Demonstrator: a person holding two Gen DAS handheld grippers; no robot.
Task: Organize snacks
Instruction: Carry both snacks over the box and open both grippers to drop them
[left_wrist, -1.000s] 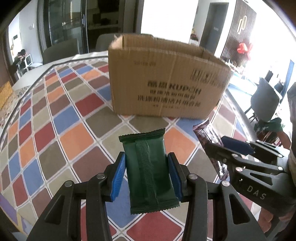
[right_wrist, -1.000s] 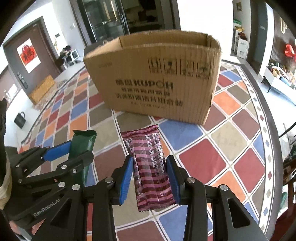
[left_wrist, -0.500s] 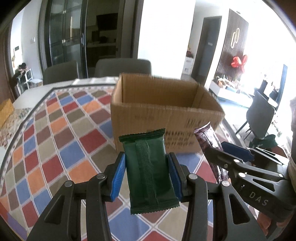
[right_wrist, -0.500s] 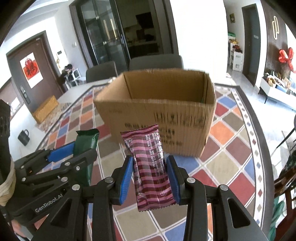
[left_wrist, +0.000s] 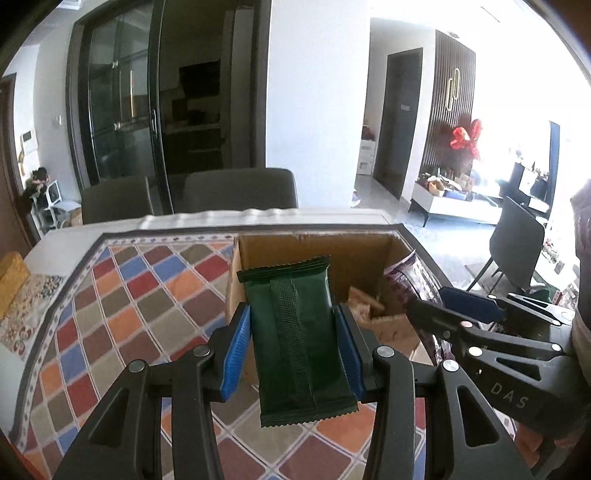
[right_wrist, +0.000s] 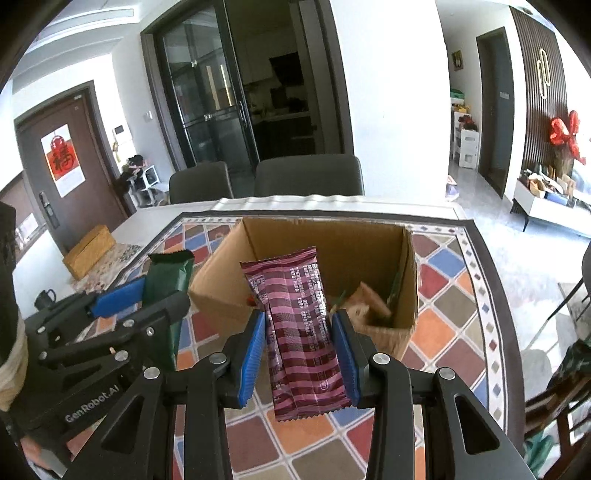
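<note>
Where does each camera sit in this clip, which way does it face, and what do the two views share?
Left wrist: sits on the left gripper, looking along its fingers at the green packet it grips and the cardboard box beyond; the right gripper shows at right.
Right wrist: sits on the right gripper, facing the same box past its purple striped packet; the left gripper shows at left.
Shared: the box, both packets, both grippers, the checked tablecloth.
</note>
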